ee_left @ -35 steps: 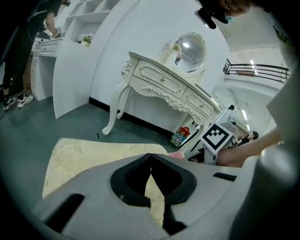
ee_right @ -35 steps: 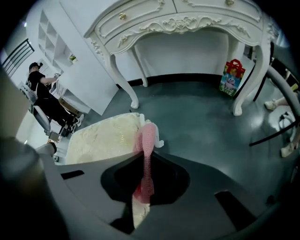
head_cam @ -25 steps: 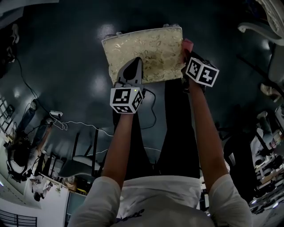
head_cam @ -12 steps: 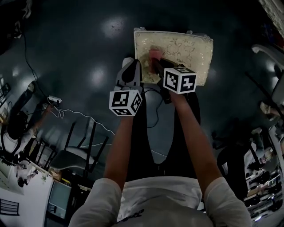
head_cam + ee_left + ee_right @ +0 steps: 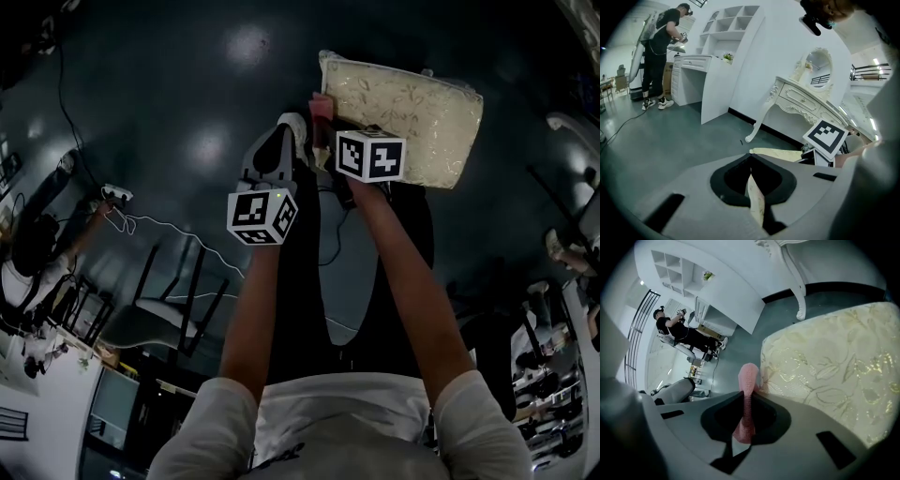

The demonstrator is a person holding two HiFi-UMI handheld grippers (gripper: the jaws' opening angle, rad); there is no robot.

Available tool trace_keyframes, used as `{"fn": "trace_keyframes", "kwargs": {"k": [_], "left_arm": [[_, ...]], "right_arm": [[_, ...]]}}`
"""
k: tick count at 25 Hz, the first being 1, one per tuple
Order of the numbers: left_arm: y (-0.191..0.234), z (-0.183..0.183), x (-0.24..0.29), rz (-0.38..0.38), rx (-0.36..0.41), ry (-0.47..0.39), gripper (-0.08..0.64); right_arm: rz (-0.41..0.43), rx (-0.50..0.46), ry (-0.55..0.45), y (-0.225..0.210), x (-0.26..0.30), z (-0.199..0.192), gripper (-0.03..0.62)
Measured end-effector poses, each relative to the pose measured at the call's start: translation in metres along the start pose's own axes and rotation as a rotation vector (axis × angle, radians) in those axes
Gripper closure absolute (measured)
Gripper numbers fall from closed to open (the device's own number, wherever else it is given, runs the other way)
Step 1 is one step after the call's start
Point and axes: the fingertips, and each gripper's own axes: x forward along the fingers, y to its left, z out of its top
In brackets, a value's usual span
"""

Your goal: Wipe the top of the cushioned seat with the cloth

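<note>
Swept across to left edge of cushioned seat (image 5: 825, 366): pink cloth (image 5: 749, 376), pinched in fingers of right gripper (image 5: 744, 401); fingers of left gripper (image 5: 751, 164) clamped on cream seat cover (image 5: 755, 201); dark glossy floor (image 5: 169, 84), white dressing table (image 5: 801, 96) beyond.

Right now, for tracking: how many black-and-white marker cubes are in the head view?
2: one cube on the left gripper, the other on the right gripper; none seems hidden.
</note>
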Motion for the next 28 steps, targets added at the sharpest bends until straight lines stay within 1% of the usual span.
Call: {"fn": "trace_keyframes", "kwargs": {"k": [2,4,8,11,15,21,25,28], "left_arm": [[-0.004,0.000,0.002,-0.007,-0.001,0.002,0.545],[-0.012,0.000,0.007,-0.020,0.001,0.004,0.546],[-0.040,-0.004,0.018,-0.049,0.012,0.013,0.545],[-0.064,-0.010,0.030,-0.073,0.026,0.025,0.546],[-0.101,-0.019,0.046,-0.110,0.041,0.039,0.545],[-0.168,-0.029,0.073,-0.173,0.060,0.051,0.545],[-0.210,-0.034,0.089,-0.212,0.071,0.053,0.546],[-0.232,-0.038,0.097,-0.235,0.077,0.056,0.545]], "right_arm": [[-0.008,0.009,-0.020,-0.006,-0.006,0.000,0.563],[0.002,0.019,-0.034,-0.014,-0.016,0.001,0.563],[0.041,0.039,-0.053,-0.037,-0.042,0.002,0.561],[0.028,0.043,-0.069,-0.064,-0.066,0.003,0.561],[-0.015,0.088,-0.102,-0.108,-0.103,0.004,0.561],[-0.126,0.132,-0.164,-0.181,-0.168,0.007,0.561],[-0.188,0.127,-0.192,-0.221,-0.205,0.009,0.561],[-0.239,0.090,-0.185,-0.243,-0.223,0.007,0.561]]}}
